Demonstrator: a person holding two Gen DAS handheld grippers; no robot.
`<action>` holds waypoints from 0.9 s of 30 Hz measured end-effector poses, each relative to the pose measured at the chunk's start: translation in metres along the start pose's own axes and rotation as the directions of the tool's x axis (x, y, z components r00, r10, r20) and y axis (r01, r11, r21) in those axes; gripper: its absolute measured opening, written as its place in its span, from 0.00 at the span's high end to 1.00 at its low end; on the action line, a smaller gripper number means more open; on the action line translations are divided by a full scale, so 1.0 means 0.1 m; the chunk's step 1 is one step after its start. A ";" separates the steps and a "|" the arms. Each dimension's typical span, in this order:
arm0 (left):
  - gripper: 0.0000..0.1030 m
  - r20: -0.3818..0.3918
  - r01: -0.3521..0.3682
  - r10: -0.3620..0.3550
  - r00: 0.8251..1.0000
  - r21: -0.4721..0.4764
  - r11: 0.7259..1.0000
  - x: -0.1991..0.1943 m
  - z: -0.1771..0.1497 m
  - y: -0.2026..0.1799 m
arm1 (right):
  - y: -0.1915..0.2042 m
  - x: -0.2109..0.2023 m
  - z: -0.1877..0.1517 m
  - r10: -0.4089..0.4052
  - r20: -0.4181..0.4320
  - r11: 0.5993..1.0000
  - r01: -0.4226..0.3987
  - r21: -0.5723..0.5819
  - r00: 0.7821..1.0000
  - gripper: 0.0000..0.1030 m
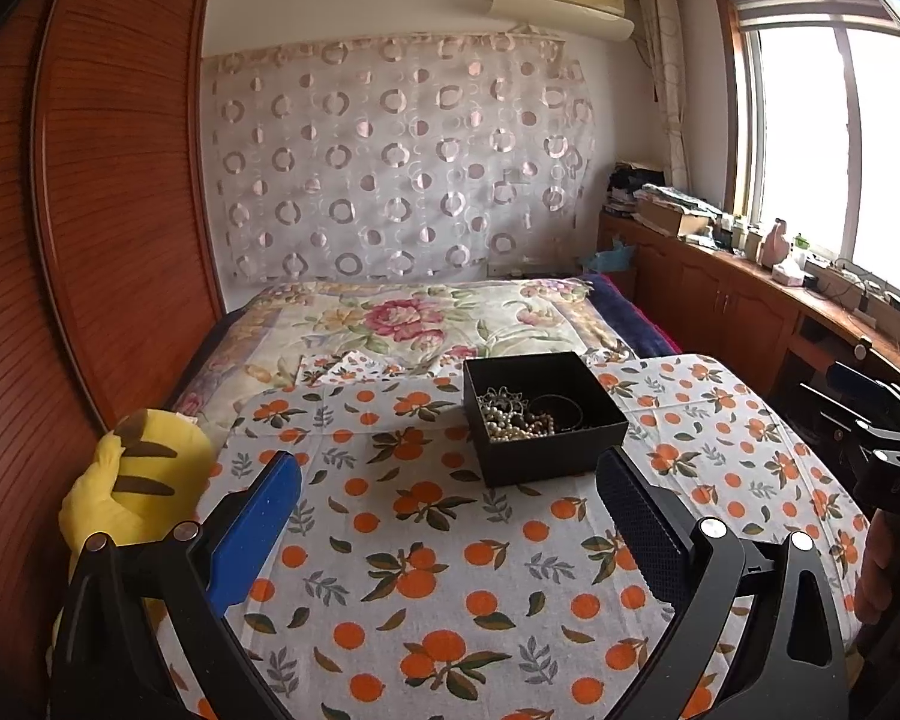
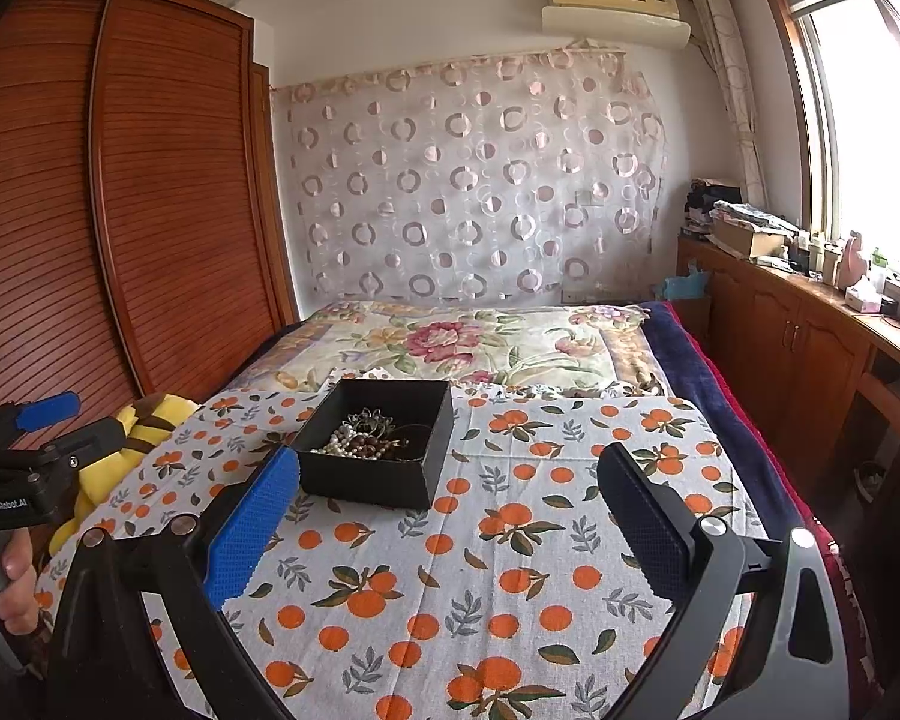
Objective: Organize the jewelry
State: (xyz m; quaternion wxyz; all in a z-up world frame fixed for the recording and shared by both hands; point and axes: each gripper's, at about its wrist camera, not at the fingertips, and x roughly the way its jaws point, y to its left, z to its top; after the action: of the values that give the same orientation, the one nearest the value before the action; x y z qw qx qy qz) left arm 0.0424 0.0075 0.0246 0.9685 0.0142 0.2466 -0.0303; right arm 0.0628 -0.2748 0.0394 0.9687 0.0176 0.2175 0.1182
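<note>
One black box (image 1: 545,414) sits open on the orange-print cloth (image 1: 426,540), toward the cloth's far edge where the floral bedspread (image 1: 414,318) begins. Inside it lies a tangle of jewelry (image 1: 519,414): a pearl strand, darker beads, a silvery filigree piece and a dark bangle, heaped against the near wall. In the right wrist view the same box (image 2: 378,450) stands just beyond the blue pad.

Both tongs hang above the cloth, short of the box, touching nothing. The left gripper (image 1: 450,474) is spread wide, its fingers apart with bare cloth between them. The right gripper (image 2: 450,468) is likewise spread and holds nothing. A yellow plush (image 1: 126,480) lies at the cloth's left edge, beside the wardrobe (image 1: 120,180).
</note>
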 end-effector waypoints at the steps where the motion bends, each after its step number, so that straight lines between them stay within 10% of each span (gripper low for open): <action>1: 0.07 0.001 -0.003 0.003 1.000 0.002 1.000 0.00 0.00 0.00 | 0.00 0.00 0.00 0.000 0.001 1.000 0.000 -0.001 1.000 0.02; 27: 0.07 0.018 -0.007 0.007 1.000 0.008 1.000 -0.06 0.03 -0.02 | 0.00 0.00 0.00 0.001 0.002 1.000 -0.001 0.003 1.000 0.03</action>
State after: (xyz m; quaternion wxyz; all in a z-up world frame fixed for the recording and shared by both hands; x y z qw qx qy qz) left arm 0.0385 0.0055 0.0296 0.9707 0.0189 0.2378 -0.0281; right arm 0.0628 -0.2753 0.0397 0.9689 0.0193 0.2166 0.1181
